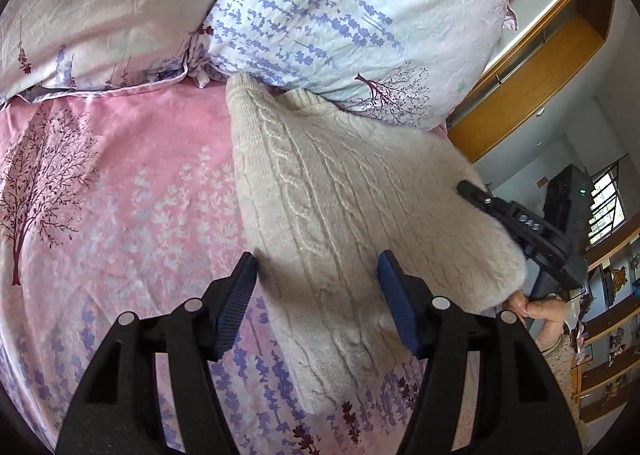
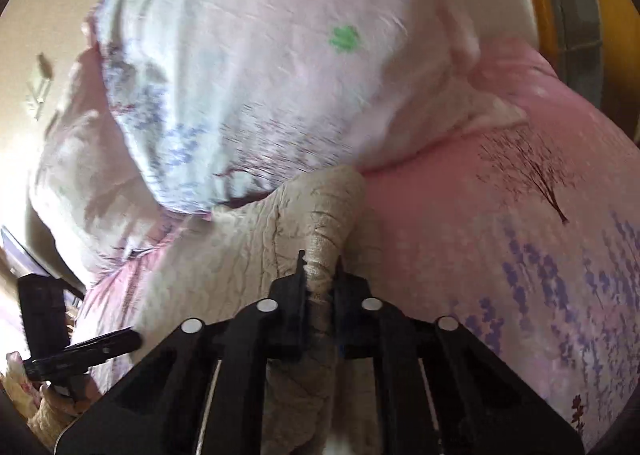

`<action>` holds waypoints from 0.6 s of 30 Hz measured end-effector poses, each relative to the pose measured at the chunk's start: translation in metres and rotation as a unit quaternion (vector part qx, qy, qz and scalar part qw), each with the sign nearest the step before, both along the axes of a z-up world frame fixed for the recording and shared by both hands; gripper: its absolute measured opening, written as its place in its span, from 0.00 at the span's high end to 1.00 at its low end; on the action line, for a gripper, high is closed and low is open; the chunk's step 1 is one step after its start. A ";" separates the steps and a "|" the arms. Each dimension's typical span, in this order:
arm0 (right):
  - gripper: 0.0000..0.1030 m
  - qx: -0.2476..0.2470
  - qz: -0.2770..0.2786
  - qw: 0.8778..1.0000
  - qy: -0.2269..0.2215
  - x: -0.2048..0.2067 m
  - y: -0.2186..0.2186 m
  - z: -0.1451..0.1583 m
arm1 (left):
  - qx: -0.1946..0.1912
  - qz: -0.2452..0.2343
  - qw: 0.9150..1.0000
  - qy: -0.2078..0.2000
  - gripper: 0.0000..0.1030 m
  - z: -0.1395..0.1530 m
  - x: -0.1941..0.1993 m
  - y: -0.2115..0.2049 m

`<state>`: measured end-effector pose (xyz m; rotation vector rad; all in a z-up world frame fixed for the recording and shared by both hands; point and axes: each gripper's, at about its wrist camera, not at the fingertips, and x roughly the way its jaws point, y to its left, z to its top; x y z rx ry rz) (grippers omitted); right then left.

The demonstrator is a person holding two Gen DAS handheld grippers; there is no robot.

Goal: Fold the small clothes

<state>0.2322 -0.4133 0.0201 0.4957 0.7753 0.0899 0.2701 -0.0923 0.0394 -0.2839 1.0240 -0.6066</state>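
Right gripper (image 2: 320, 275) jaws pinch blurred sweater (image 1: 340, 215); left gripper (image 1: 316, 295) jaws spread

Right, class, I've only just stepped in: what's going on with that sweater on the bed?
A person with a handheld gripper in each hand is folding a cream cable-knit sweater on a pink floral bedsheet, just below a pillow. The right gripper is shut on a bunched edge of the knit. The left gripper is open above the sweater, gripping nothing.

- Left wrist view looks down past the left tongs (image 1: 316, 295), close over the sweater (image 1: 344, 215) on the bed (image 1: 120, 183).
- Right wrist view, closer, faces the pillow (image 2: 280, 55) beyond the right tongs (image 2: 320, 267).
- Both share sweater, pillow, bed.
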 end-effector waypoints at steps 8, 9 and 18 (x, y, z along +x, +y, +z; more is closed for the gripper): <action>0.91 -0.012 -0.034 0.999 0.023 0.009 -0.009 -0.014 | 0.010 -0.016 1.000 -0.019 0.38 0.002 -0.013 -0.006; 0.91 -0.005 -0.043 0.998 0.035 0.012 -0.012 -0.020 | 0.009 -0.015 1.000 -0.018 0.38 0.002 -0.014 -0.006; 0.53 0.098 -0.064 0.993 -0.003 -0.060 -0.035 -0.002 | 0.014 -0.006 1.000 -0.012 0.29 -0.003 -0.034 0.013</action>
